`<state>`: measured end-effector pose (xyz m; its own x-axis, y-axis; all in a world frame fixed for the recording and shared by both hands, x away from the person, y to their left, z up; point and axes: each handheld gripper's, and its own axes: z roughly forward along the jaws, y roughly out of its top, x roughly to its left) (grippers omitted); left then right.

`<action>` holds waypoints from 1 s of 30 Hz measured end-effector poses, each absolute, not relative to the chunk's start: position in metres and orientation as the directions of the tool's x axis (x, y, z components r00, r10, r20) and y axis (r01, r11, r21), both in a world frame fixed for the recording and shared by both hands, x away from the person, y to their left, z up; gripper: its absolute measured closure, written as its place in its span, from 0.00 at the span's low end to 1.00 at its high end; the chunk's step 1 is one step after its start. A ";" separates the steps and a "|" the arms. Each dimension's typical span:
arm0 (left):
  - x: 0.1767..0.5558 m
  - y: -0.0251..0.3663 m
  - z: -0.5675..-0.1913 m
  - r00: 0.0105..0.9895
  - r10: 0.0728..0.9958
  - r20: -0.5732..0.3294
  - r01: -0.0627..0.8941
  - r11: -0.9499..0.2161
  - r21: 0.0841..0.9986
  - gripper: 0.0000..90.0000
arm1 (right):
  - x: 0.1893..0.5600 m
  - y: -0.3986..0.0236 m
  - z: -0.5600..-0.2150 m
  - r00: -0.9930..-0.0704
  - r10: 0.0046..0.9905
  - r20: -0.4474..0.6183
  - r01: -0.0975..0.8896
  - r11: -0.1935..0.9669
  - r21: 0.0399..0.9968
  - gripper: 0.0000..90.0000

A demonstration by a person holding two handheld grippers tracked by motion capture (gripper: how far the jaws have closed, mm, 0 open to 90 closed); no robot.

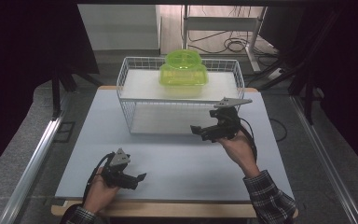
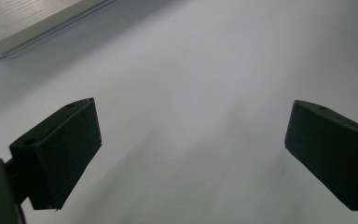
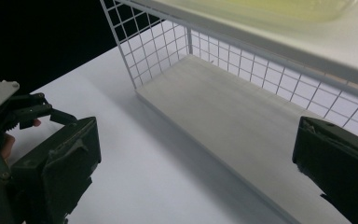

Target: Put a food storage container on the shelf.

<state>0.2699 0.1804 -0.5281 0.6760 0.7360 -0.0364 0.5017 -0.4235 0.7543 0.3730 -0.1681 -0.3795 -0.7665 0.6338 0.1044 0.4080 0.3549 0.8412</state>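
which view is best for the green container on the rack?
The high view: the green container shows whole, lid on, sitting on the top shelf of the wire rack. The right gripper view catches just a blurred yellow-green strip of its base at the top edge. The left gripper view faces bare table.

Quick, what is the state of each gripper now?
Left gripper: open, holding nothing, over the table.
Right gripper: open, holding nothing, before the wire rack.

We find open desk [image 1: 177, 158] all along the front of the wire rack [image 1: 129, 100]. The rack's lower shelf [image 1: 163, 122] lies bare and open toward us, while its upper shelf is blocked at the middle by the green container [image 1: 183, 70].
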 end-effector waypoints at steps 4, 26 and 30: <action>0.270 0.180 -0.528 0.677 0.735 -0.036 0.502 -0.425 0.753 0.04 | 0.368 -0.172 -0.387 -0.767 0.635 0.095 0.399 0.356 0.845 0.01; 0.270 0.180 -0.529 0.679 0.733 -0.036 0.501 -0.428 0.752 0.04 | 0.343 -0.192 -0.425 -0.729 0.679 0.084 0.426 0.355 0.832 0.00; 0.270 0.180 -0.529 0.680 0.733 -0.036 0.501 -0.427 0.753 0.04 | 0.339 -0.196 -0.429 -0.731 0.678 0.075 0.423 0.364 0.830 0.00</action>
